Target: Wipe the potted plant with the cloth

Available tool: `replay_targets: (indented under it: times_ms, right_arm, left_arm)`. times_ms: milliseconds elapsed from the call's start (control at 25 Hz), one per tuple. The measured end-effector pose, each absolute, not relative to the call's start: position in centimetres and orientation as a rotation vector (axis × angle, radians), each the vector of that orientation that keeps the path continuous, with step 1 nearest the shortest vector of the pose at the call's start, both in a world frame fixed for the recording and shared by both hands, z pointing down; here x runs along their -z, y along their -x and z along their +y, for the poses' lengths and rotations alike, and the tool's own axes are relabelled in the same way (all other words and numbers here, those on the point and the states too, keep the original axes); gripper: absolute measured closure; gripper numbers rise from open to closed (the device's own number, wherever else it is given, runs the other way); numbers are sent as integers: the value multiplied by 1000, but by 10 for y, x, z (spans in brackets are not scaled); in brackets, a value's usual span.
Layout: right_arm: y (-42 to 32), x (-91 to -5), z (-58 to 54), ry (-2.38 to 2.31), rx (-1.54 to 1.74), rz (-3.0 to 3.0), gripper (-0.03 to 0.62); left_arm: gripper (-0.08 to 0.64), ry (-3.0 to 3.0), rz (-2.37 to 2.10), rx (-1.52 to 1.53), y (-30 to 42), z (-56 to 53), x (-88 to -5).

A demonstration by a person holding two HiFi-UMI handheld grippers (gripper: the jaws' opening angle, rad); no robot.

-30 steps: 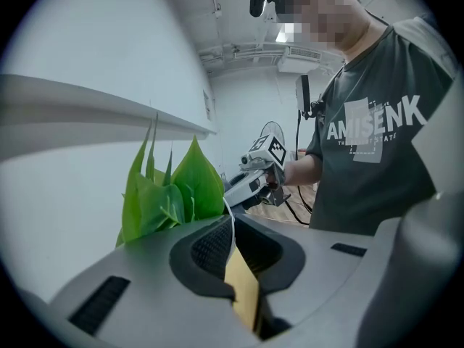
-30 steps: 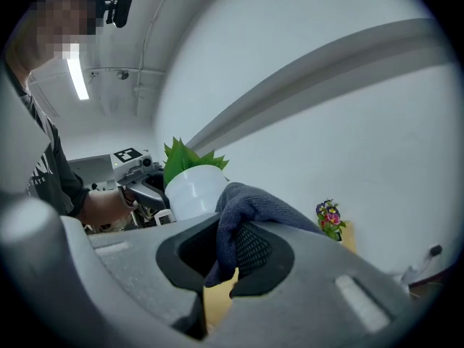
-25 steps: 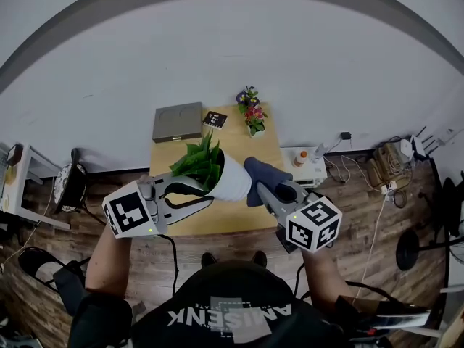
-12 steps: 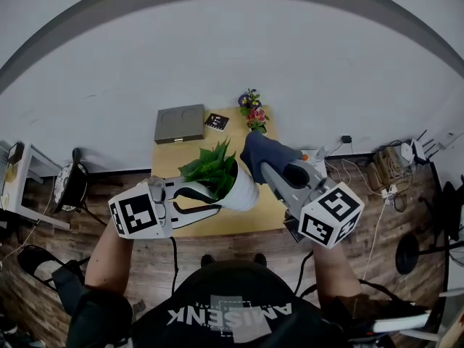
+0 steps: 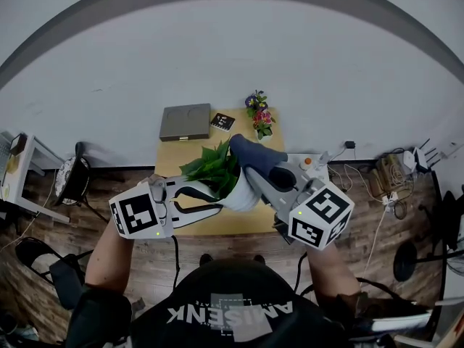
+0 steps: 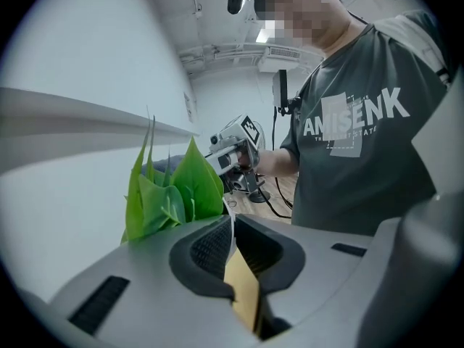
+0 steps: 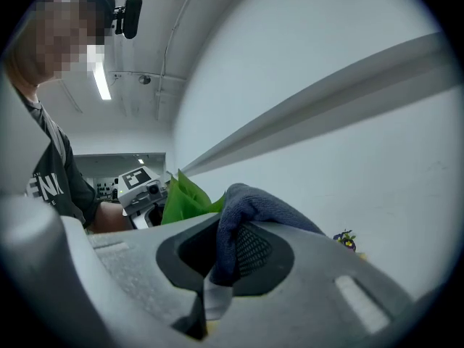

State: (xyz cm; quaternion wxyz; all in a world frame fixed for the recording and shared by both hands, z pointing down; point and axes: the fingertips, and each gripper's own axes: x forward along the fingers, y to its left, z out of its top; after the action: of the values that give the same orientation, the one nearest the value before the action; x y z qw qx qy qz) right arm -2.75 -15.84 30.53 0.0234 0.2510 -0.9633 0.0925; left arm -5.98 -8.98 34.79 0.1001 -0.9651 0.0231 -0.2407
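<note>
**Pot held up, cloth at the leaves**

Table (image 5: pixel 170 158) backs onto the wall. A grey slab (image 5: pixel 185 122), marker card (image 5: pixel 222 122) and small flower pot (image 5: pixel 259 122) line its far edge (open tabletop nearer the person). Left gripper (image 5: pixel 216 197) pinches the white pot (image 5: pixel 241 193) by its rim, above the table, with the green plant (image 5: pixel 212 167) inside. Right gripper (image 5: pixel 255 174) is clamped on the dark cloth (image 5: pixel 250 153), just beside the leaves.

- Head view: camera on person's head, fisheye, facing steeply down. Left gripper (image 5: pixel 216 198) and right gripper (image 5: pixel 254 174) near. Wooden table (image 5: pixel 174 158) and floor (image 5: pixel 377 223) lower, white wall (image 5: pixel 217 49) beyond.
- Left gripper view: camera on that gripper, looks along own jaws. Potted plant (image 6: pixel 170 187) leaves very near. Faces back toward person's torso (image 6: pixel 362 143).
- Right gripper view: looks along own jaws, cloth (image 7: pixel 250 201) right at lens. Faces wall, small flower pot (image 7: pixel 345 240) far off.
- Shared: plant leaves in all three views. Each gripper view catches other gripper. Flower pot also in head view.
</note>
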Motion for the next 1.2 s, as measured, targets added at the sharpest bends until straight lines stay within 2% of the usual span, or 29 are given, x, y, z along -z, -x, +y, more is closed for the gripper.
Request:
replay_targets:
  times_ms: [880,1200]
  right_arm:
    - [-27,-414,-153,-957,-687,-2776,565]
    - [-34,-358,-167,-931,-569,-2900,565]
  left_arm:
    - [545,2708,47,827,62,-101,-361]
    - [545,2454,-58,1042,50,-93,-379]
